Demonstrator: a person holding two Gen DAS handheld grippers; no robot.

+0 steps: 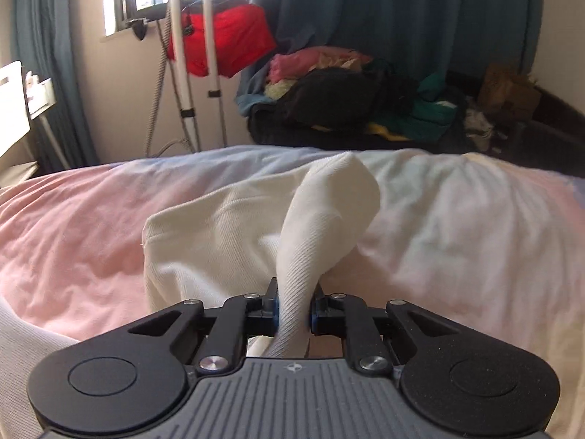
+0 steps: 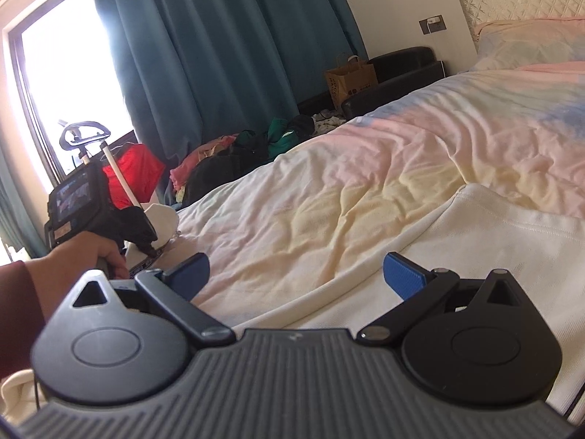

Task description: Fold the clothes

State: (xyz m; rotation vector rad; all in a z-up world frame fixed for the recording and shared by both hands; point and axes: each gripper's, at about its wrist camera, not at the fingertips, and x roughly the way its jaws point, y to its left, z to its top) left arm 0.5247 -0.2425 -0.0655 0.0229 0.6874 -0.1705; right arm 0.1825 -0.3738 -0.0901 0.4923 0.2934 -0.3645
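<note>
Lying spread across the near edge of the bed's pastel pink, yellow and blue tie-dyed cover, the cream ribbed knit garment had one fold drawn up off the cover into a peak. The left gripper was clenched on that fold, the cloth pinched tight between its blue-faced pads and rising from them in a twisted cone. In the right wrist view the same tool appeared at the bed's left edge, its handle held in the person's hand with a dark red sleeve behind it, and a tuft of the cream fabric showed at its tip. Further right, the right gripper stood released, its blue-padded fingers spread wide with nothing between them, hovering over the garment's flat part by the bed's near edge; whether they touched the cloth could not be told. Beyond the bed's far edge stood a white metal stand, a red cloth, a heap of mixed clothes and teal curtains. A brown paper bag stood near the head of the bed.
</note>
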